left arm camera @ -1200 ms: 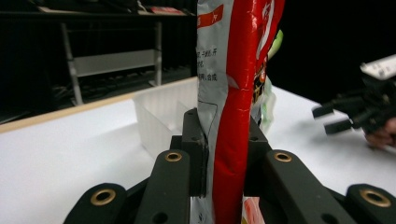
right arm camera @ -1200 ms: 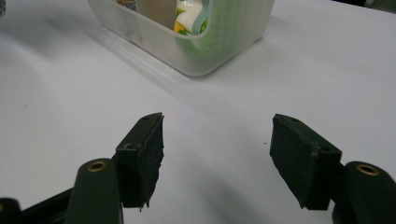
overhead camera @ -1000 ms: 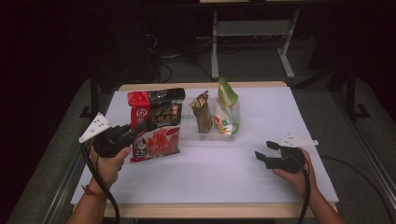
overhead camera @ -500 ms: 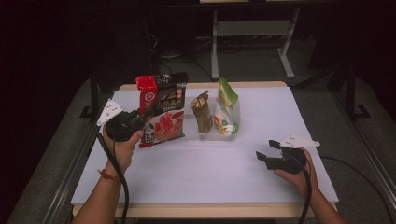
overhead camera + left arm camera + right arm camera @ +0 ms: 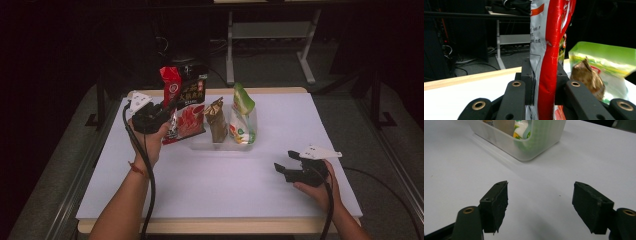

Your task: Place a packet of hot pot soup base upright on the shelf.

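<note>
My left gripper is shut on the lower edge of a red and black snack bag, holding it upright just left of a clear plastic bin. In the left gripper view the bag is pinched between the jaws of the left gripper. Inside the bin stand a brown pouch and a green and white pouch. My right gripper rests low at the right front. Its jaws have just been opening and stand open in the right gripper view, with nothing between them.
A white sheet covers the table, whose wooden edge runs along the front and back. The bin's corner lies ahead of the right gripper. Beyond the table's far edge stands a metal frame on the dark floor.
My left hand has carried the snack bag to the right and farther back, up against the bin's left side, and the bag now stands more upright. The right hand has stayed put.
</note>
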`<action>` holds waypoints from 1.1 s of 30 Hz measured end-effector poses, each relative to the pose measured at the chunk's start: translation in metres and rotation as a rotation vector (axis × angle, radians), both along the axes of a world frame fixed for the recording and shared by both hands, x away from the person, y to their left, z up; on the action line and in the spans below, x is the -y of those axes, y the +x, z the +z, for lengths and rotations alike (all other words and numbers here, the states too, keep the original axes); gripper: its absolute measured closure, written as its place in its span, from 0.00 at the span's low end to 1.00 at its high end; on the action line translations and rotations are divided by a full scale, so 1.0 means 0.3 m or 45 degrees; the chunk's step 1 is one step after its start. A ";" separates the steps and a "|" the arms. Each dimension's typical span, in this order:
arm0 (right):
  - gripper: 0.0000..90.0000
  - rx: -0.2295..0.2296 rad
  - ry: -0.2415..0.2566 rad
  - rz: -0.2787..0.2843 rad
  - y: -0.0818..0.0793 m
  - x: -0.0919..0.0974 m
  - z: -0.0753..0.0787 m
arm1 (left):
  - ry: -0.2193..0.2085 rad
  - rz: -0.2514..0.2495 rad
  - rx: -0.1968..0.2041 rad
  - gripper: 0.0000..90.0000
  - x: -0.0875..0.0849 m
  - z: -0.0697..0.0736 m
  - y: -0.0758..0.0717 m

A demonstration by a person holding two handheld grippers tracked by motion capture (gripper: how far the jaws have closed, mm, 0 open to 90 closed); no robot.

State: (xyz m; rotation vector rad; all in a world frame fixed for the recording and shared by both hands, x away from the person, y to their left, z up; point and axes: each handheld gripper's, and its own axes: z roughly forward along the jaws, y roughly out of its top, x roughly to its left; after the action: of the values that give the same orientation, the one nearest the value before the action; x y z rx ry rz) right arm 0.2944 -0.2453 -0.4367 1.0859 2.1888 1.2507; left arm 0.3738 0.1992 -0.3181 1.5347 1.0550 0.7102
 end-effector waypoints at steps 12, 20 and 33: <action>0.31 -0.007 0.003 0.018 -0.002 0.002 -0.003 | 0.001 0.114 -0.023 0.85 0.077 -0.017 0.083; 0.31 -0.004 0.000 0.027 -0.003 -0.001 -0.005 | 0.014 0.191 -0.021 0.85 0.130 -0.035 0.125; 0.31 -0.012 -0.002 0.042 -0.006 0.002 -0.010 | -0.006 0.262 0.019 0.85 0.208 -0.081 0.153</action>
State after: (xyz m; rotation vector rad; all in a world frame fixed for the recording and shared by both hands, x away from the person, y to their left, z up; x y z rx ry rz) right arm 0.2926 -0.2460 -0.4396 1.0613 2.2227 1.2599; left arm 0.4199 0.1370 -0.3424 1.4269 1.2136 0.8583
